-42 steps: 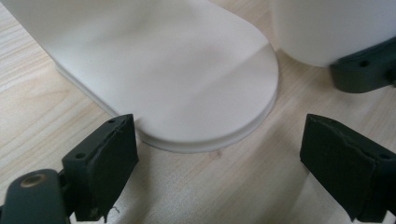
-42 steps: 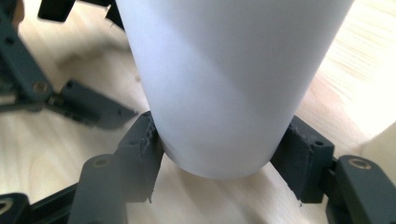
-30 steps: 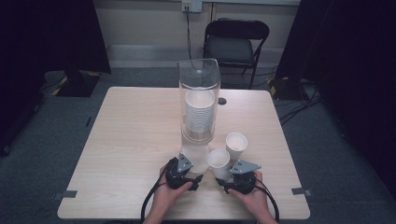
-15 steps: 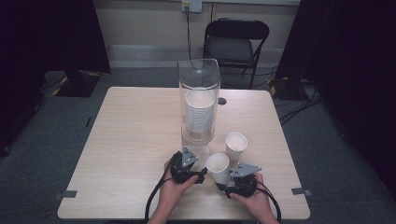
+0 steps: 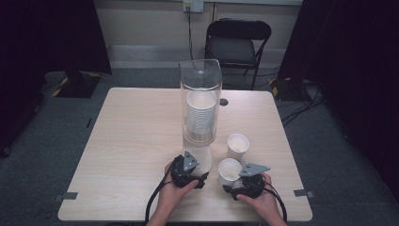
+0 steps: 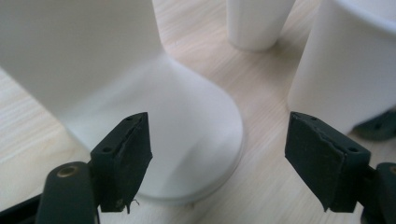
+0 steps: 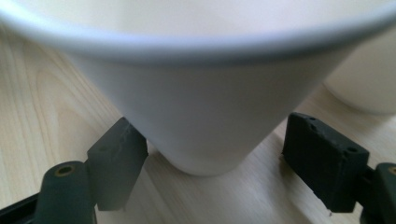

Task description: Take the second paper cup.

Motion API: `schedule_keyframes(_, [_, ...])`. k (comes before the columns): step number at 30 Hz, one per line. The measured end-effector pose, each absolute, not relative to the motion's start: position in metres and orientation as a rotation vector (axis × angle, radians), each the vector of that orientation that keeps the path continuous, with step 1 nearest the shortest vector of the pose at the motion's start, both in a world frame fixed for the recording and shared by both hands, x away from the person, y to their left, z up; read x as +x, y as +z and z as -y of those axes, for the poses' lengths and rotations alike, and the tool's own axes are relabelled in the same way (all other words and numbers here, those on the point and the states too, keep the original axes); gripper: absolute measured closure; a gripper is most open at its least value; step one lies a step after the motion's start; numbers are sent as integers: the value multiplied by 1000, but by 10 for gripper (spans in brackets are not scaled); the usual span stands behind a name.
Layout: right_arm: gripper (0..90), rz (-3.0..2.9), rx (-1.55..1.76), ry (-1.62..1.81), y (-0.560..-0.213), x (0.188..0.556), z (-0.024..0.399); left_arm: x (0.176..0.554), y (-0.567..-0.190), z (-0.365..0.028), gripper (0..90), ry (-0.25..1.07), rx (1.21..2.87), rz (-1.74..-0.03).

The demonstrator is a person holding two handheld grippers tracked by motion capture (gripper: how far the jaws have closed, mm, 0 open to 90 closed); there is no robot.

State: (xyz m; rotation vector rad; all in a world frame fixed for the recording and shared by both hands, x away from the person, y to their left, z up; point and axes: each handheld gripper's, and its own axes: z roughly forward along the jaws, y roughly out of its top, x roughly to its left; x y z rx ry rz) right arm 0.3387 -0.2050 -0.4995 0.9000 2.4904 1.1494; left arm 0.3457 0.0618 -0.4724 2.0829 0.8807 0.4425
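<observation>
Left gripper (image 5: 203,178) is sliding toward the dispenser base (image 6: 187,140), fingers spread | right gripper (image 5: 227,187) fingers are flanking a paper cup (image 5: 229,169), spread, on the bench (image 5: 131,141)

We can read no text, label, brand, number or sign anywhere. The white cups (image 5: 229,170), the clear cup dispenser (image 5: 200,101) and the wooden surface (image 5: 131,141) we see are all plain. The grey plates on the grippers carry no marking that we can make out.
</observation>
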Motion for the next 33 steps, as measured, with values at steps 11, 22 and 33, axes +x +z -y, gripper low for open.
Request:
schedule_keyframes(11, [147,-2487,971,1157,-498,335,231,342,-479,-82,200,405,2127,-899])
schedule_keyframes(22, [145,-2514,960,1153,-495,329,253,341,-479,-98,198,396,2147,-909])
schedule_keyframes(33, [143,-2478,998,1126,-498,332,276,339,-476,-124,197,402,2127,-963])
